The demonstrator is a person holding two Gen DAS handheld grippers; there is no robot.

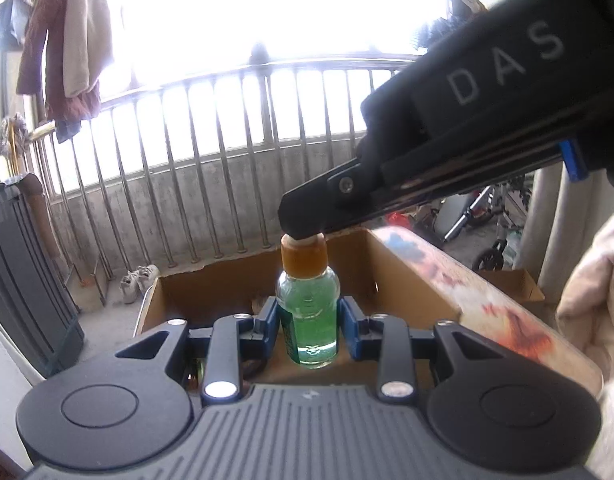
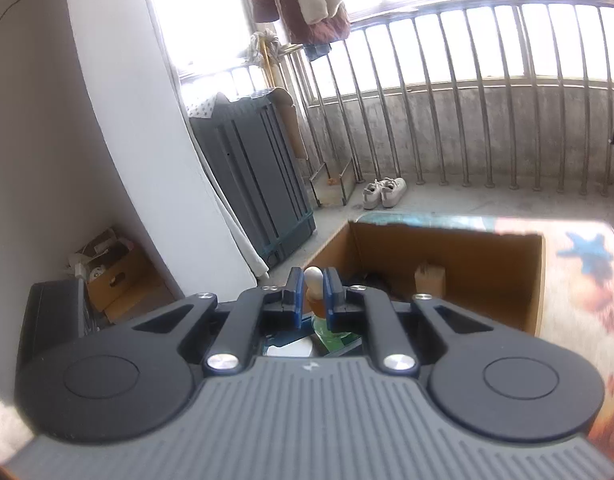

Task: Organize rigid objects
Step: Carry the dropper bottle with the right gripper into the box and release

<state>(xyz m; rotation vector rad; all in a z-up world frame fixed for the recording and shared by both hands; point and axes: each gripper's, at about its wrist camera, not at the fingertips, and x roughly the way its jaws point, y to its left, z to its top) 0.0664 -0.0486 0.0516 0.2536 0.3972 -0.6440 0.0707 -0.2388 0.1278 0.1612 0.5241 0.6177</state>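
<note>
A small clear bottle of green liquid (image 1: pixel 309 320) with an amber neck and a pale cap stands upright between my left gripper's blue pads. My left gripper (image 1: pixel 308 322) is shut on its body, above an open cardboard box (image 1: pixel 391 272). My right gripper (image 1: pixel 303 232) reaches in from the upper right and is shut on the bottle's cap. In the right wrist view my right gripper (image 2: pixel 312 290) clamps the pale cap (image 2: pixel 313 277), with the green bottle (image 2: pixel 331 336) below it.
The cardboard box (image 2: pixel 447 248) sits on a flower-patterned table (image 2: pixel 579 276) and holds a small wooden block (image 2: pixel 429 278). A metal railing (image 1: pixel 211 168), white shoes (image 2: pixel 383 192), a dark grey cabinet (image 2: pixel 251 176) and hanging clothes (image 1: pixel 67 40) surround it.
</note>
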